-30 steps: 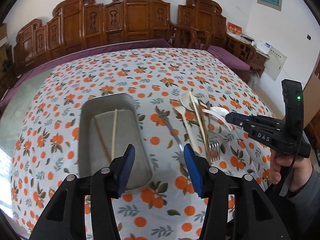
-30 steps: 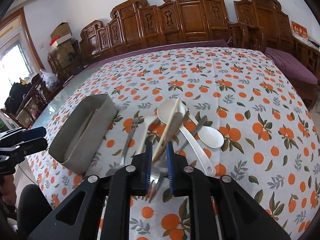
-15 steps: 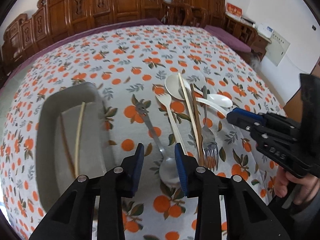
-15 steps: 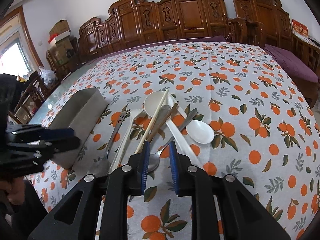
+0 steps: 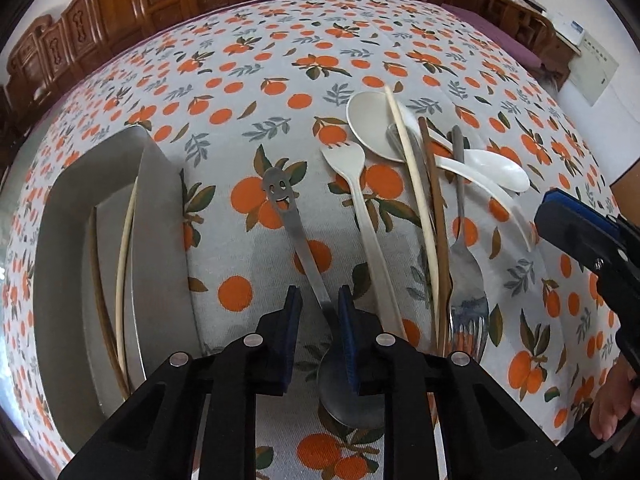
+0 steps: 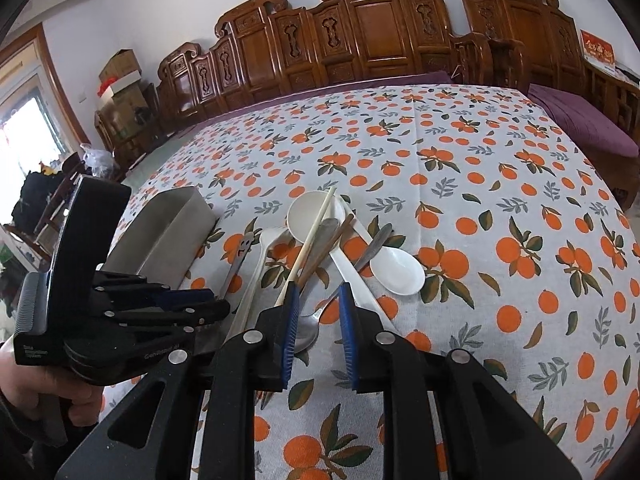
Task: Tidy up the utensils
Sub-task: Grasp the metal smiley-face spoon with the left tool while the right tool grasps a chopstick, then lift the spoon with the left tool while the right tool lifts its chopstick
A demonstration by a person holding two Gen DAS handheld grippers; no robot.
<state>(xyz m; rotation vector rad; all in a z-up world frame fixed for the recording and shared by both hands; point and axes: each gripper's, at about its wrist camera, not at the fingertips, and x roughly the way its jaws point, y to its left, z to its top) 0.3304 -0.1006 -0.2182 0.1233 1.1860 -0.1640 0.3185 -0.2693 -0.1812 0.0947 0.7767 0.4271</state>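
Note:
My left gripper (image 5: 320, 308) points steeply down over the steel spoon (image 5: 294, 224), which has a smiley face cut into its handle. Its jaws are closing with the spoon's handle between the blue pads, and a gap still shows on each side. Right of the spoon lie a white plastic fork (image 5: 360, 200), a white ladle (image 5: 368, 120), a light chopstick (image 5: 412, 172), a dark chopstick (image 5: 434, 200), a metal fork (image 5: 464, 256) and a white soup spoon (image 5: 496, 168). My right gripper (image 6: 320, 312) hovers over the metal fork (image 6: 372, 248), narrowly open and holding nothing.
A steel tray (image 5: 160, 200) stands left of the spoon with a light chopstick (image 5: 126, 260) and a dark one in it. The orange-print tablecloth (image 6: 480, 200) covers the table. Carved wooden chairs (image 6: 380, 32) line the far side. A hand (image 6: 36, 384) holds the left gripper.
My left gripper has dropped and moved right from the tray to the steel spoon, and its jaws have narrowed around the handle. The right gripper has stayed almost still.

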